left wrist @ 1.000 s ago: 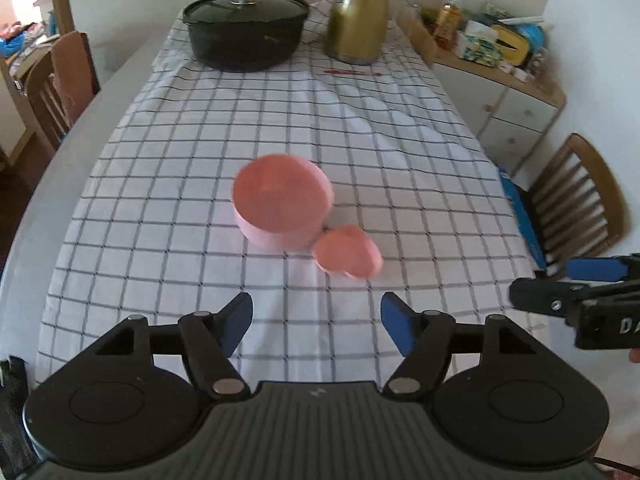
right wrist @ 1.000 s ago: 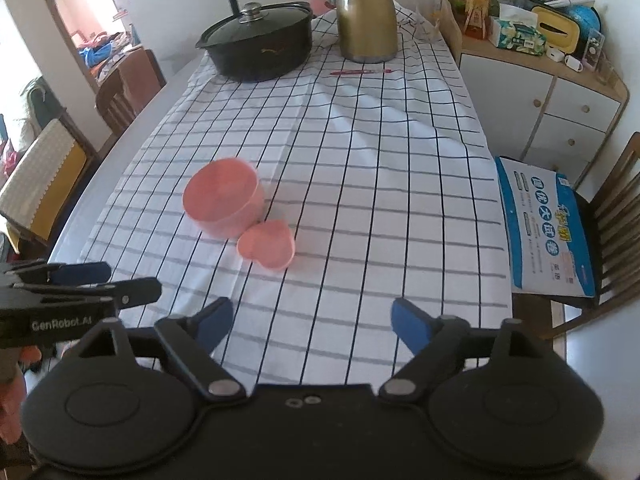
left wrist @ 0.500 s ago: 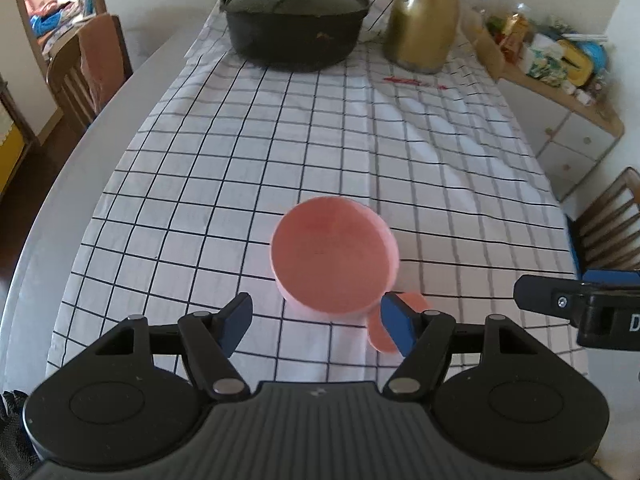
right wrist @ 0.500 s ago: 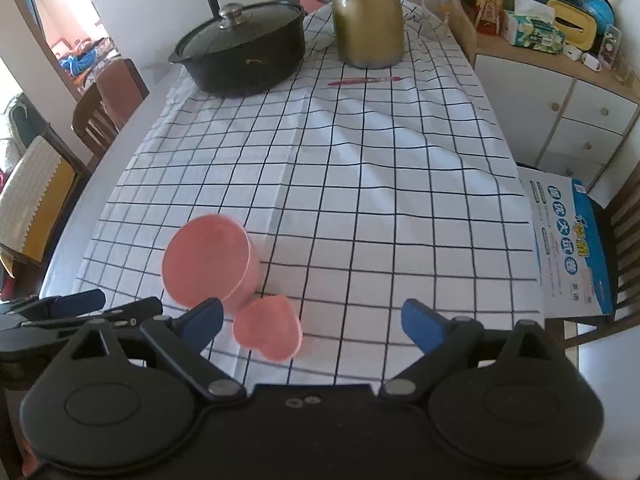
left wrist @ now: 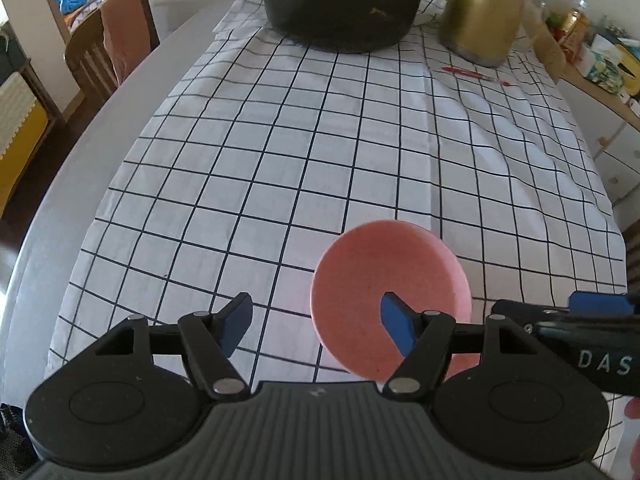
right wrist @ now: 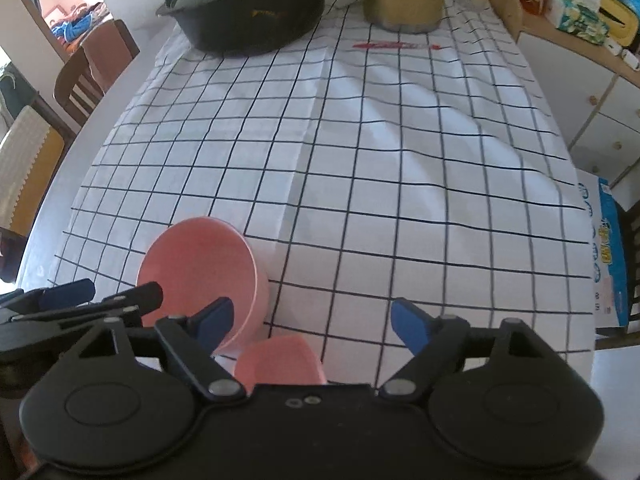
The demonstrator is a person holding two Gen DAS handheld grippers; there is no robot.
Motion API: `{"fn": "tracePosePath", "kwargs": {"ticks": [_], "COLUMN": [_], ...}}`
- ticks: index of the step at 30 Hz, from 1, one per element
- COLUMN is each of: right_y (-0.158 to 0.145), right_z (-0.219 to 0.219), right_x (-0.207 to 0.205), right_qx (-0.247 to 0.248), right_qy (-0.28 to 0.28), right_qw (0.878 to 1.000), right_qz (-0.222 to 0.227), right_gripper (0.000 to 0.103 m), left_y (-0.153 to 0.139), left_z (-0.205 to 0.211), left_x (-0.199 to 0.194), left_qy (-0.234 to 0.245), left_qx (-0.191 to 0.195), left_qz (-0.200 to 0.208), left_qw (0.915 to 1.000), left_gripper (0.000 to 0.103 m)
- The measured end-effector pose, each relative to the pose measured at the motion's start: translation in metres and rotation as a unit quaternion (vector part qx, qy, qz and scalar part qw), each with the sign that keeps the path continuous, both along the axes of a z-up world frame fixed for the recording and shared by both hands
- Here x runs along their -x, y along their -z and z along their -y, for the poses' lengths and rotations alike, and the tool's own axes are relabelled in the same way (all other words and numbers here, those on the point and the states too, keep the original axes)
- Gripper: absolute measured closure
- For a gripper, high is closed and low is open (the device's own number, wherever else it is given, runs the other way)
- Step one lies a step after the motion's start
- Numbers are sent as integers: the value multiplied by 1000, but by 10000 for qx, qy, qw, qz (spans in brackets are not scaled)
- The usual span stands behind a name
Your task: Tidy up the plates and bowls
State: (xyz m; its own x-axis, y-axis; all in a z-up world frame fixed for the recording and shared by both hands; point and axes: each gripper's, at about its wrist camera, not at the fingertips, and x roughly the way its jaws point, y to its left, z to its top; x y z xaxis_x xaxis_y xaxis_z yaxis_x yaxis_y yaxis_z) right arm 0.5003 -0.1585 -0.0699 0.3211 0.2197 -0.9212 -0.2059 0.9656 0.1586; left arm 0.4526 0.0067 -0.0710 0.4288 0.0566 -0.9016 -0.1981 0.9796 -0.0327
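A large pink bowl [left wrist: 390, 280] stands on the checked tablecloth [left wrist: 280, 160] near the table's front edge. A small pink bowl [right wrist: 280, 360] sits just in front of it. My left gripper [left wrist: 316, 320] hovers over the large bowl's left rim, open, with its right fingertip [left wrist: 396, 320] in front of the bowl's inside. My right gripper [right wrist: 312, 318] is above the small bowl. Its jaws are closing, still wide apart, and the pads touch nothing. Its left finger overlaps the large bowl [right wrist: 200, 268]. Each gripper shows at the edge of the other's view.
A black lidded pot [left wrist: 340, 4], a gold jug [left wrist: 480, 12] and a red pen [left wrist: 472, 74] sit at the table's far end. Wooden chairs [left wrist: 108, 48] stand on the left. A cluttered white cabinet [right wrist: 580, 80] and a blue-and-white package [right wrist: 608, 256] are on the right.
Both grippers have come forward and down over the two bowls, which now sit low and large in both views. The right gripper's jaws have narrowed slightly.
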Motion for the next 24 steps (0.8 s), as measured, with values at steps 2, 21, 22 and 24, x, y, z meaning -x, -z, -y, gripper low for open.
{"fn": "tracePosePath", "kwargs": {"ticks": [2,21,22,24], "right_y": [6,45,45,45], "right_z": [-4,-33,-33,-35], "right_x": [-5,-12,-12,-12], "right_qx": [-61,-128,-126,-106], "right_qy": [-8,-306,-304,-311], "right_qw": [10000,9988,9987,9988], "right_qz": [-64,-371,-379,-367], "right_gripper": [24,68,70,72], "left_y": [3,32,32,33], "left_z": [-2,-2,-2,-3], "left_x": [-3,-13,-13,-13], "left_qy": [-43,-124,-129,-162], "left_qx": [-15,-95,-90,-32], "left_qz": [5,-245,-255,-262], "left_qw": [10000,9996,9996,9995], "left_gripper": [33,66,69,70]}}
